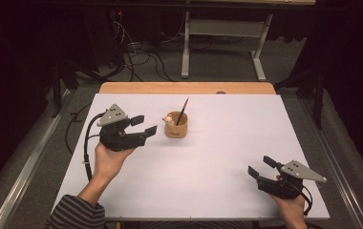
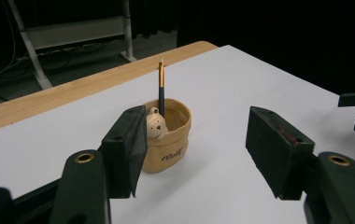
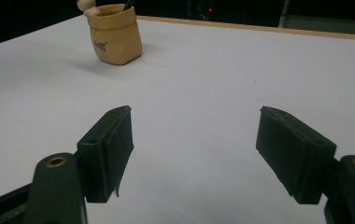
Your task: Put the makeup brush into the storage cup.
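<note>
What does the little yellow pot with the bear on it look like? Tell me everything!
The little pot is tan-yellow and looks like a soft, wrinkly sack, maybe made of clay. A tiny pale bear peeks over its rim, and small dark writing runs across its front. A dark pencil with an orange-brown tip stands tilted inside it. The pot stands upright on the white table, toward the far side. The left gripper is close beside it with open jaws, not touching.
</note>
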Available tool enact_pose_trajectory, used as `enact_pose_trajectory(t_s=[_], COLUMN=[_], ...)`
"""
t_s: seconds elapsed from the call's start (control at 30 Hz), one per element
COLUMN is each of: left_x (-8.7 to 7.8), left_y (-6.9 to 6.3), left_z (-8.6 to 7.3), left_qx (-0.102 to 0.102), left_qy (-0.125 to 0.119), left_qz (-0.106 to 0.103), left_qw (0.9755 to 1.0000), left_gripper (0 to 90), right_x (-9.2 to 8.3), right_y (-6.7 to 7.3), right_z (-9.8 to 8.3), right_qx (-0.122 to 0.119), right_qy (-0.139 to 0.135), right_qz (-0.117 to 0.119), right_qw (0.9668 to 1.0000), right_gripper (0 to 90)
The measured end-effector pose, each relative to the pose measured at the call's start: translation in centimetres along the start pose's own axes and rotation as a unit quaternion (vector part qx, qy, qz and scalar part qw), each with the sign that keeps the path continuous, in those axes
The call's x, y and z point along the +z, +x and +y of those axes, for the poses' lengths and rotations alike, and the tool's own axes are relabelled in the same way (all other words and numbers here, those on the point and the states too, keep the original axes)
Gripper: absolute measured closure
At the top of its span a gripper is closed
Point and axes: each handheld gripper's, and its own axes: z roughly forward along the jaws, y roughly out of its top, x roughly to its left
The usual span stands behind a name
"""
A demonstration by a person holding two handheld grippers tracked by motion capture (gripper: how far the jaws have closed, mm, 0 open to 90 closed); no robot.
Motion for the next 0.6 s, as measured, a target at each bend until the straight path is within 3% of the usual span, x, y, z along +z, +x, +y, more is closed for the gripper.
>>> enact_pose_trajectory(t_s=[0.6], left_x=[-1.6], left_y=[0.2], left_z=[-1.9], left_qx=[-0.013], left_qy=[-0.011], left_qz=[0.013], left_qw=[0.9998], left_gripper=[38.4], right_x=[0.0], right_y=[0.0], right_z=[0.0], right_qx=[0.002], right_qy=[0.001], right_qz=[0.001], right_qw=[1.0], right_gripper=[29.3])
